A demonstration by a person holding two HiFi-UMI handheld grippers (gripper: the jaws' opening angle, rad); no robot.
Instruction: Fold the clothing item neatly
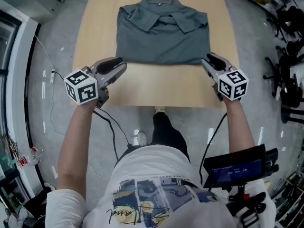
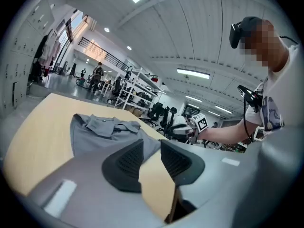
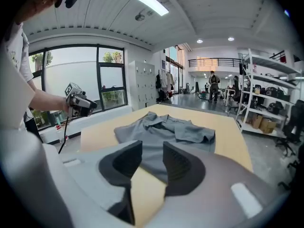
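A grey collared shirt (image 1: 161,32) lies folded into a rectangle on the far half of the light wooden table (image 1: 161,87), collar away from me. My left gripper (image 1: 118,63) hovers just off the shirt's near left corner, jaws open, nothing between them. My right gripper (image 1: 209,59) hovers at the near right corner, also open and empty. In the left gripper view the shirt (image 2: 107,132) lies beyond the parted pads (image 2: 128,163), with the right gripper (image 2: 195,125) across the table. The right gripper view shows the shirt (image 3: 161,129) ahead and the left gripper (image 3: 78,102) opposite.
The table's near edge (image 1: 156,106) lies just below both grippers, my legs and shoe (image 1: 164,127) under it. Cables (image 1: 111,127) trail on the floor at left. Office chairs (image 1: 287,56) stand at the right; shelving (image 3: 275,89) and a distant person (image 3: 213,84) stand beyond the table.
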